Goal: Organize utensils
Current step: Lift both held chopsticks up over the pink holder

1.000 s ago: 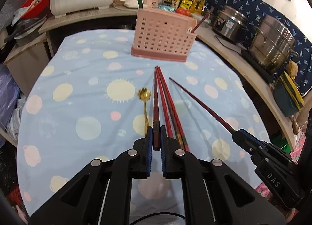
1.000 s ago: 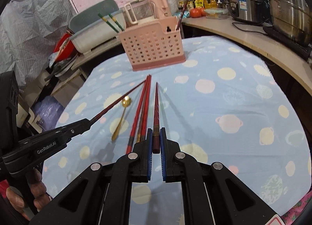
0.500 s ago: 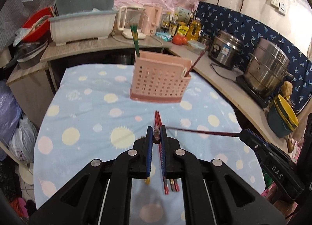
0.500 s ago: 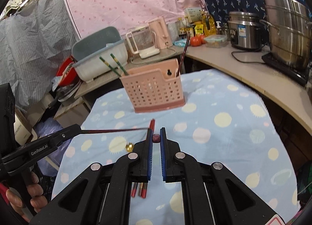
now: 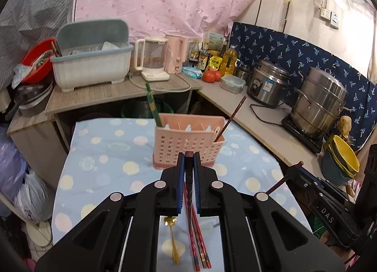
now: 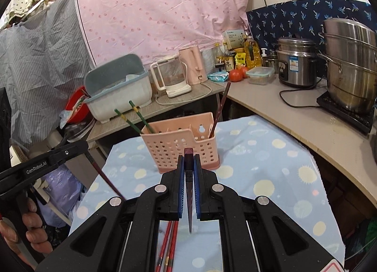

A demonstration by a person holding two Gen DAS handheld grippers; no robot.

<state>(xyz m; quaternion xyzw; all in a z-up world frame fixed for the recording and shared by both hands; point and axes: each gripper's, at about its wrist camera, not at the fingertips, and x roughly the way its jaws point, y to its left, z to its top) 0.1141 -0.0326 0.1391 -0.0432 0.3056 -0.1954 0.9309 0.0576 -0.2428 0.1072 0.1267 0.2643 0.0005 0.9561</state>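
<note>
A pink perforated utensil basket (image 5: 188, 147) (image 6: 181, 147) stands on the blue dotted tablecloth; it holds green chopsticks (image 6: 139, 118) at its left end and one red chopstick (image 6: 219, 111) at its right end. My left gripper (image 5: 189, 165) is shut on a red chopstick (image 5: 189, 177), lifted and pointing down. My right gripper (image 6: 188, 165) is shut on another red chopstick (image 6: 189, 191), also lifted with its tip hanging down. Several red chopsticks (image 5: 199, 246) and a gold spoon (image 5: 173, 236) lie on the cloth below the grippers.
A counter runs behind and to the right with a dish bin (image 5: 92, 64), kettles (image 5: 153, 59), bottles, tomatoes, a rice cooker (image 5: 268, 85) and a steel steamer pot (image 5: 320, 102). Stacked bowls (image 5: 341, 158) sit at the right. The table edge (image 5: 63, 177) drops off left.
Both grippers have risen from the table, each lifting its red chopstick from lying flat to hanging tip-down. The views now tilt up toward the basket and counter.
</note>
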